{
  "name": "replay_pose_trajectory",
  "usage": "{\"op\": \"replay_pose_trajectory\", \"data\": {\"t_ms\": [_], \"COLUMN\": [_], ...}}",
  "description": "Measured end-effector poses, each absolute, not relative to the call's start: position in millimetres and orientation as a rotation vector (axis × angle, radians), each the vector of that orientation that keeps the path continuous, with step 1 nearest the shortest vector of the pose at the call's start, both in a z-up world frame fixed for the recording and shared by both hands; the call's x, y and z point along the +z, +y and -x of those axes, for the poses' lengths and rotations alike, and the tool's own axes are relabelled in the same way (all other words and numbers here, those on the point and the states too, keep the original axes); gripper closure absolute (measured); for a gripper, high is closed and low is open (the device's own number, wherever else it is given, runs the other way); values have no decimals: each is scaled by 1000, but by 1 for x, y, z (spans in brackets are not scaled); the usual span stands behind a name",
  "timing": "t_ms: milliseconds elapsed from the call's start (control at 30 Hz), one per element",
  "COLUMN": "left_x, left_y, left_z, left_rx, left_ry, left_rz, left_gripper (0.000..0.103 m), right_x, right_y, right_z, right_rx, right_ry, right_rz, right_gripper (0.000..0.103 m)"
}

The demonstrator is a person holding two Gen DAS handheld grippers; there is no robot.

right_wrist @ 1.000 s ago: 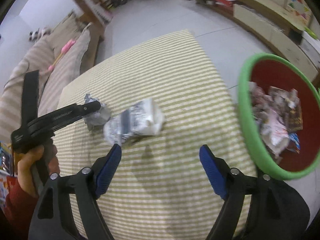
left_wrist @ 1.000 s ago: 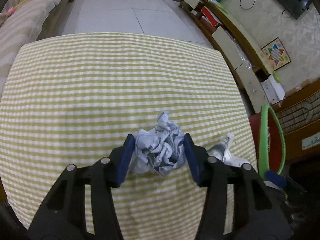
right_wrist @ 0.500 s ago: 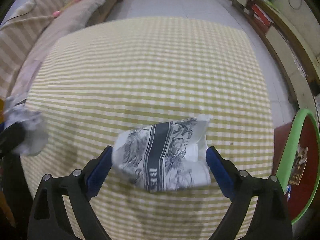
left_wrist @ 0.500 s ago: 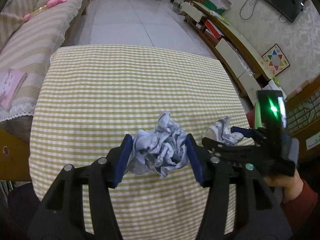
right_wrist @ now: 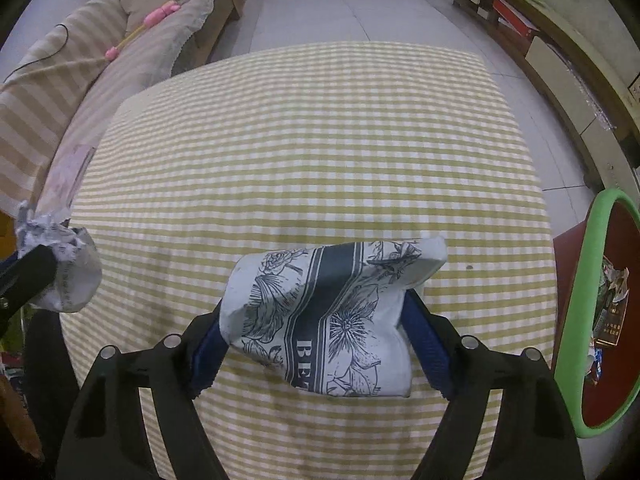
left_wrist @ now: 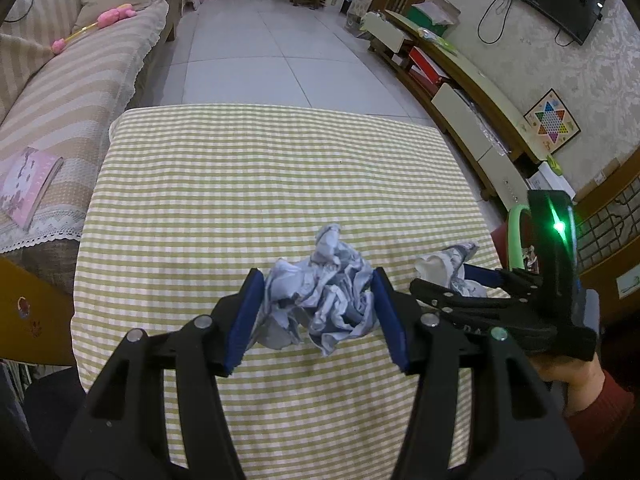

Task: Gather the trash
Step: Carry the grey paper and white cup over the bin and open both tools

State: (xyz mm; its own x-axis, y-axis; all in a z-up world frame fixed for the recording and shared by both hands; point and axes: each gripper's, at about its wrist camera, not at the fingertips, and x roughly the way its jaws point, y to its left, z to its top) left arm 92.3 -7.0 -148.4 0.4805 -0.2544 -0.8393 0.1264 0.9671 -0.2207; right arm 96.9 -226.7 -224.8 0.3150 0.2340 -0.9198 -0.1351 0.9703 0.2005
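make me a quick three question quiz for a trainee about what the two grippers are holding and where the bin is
1. True or false: the left gripper is shut on the crumpled paper.
2. What does the right gripper hold?
3. In the right wrist view, the green-rimmed bin sits: A) left of the table, B) right, C) on it.

Key: 1 true. 2 the floral printed packet. 3 B.

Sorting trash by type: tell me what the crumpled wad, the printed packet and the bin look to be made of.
Crumpled wad: paper, matte, by its sharp creases and printed grey text.
Printed packet: likely thin plastic film or coated paper; smooth, soft folds, floral print.
Bin: apparently plastic; smooth green rim, red inside.
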Motion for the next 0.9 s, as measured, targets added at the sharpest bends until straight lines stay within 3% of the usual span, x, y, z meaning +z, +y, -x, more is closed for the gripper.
{"op": "replay_pose_trajectory", "data": {"t_ms": [900], "left_x": [-96], "left_y": [-54], "left_z": [-71], "left_rx": [-310], "left_ry": [929], "left_rz": [67], "left_gripper": [50], "right_x": [-121], "right_y": [-289], "right_z": [-21], "right_rx": [149], "right_ry": [976], "right_rz": [-218], "right_gripper": [25]}}
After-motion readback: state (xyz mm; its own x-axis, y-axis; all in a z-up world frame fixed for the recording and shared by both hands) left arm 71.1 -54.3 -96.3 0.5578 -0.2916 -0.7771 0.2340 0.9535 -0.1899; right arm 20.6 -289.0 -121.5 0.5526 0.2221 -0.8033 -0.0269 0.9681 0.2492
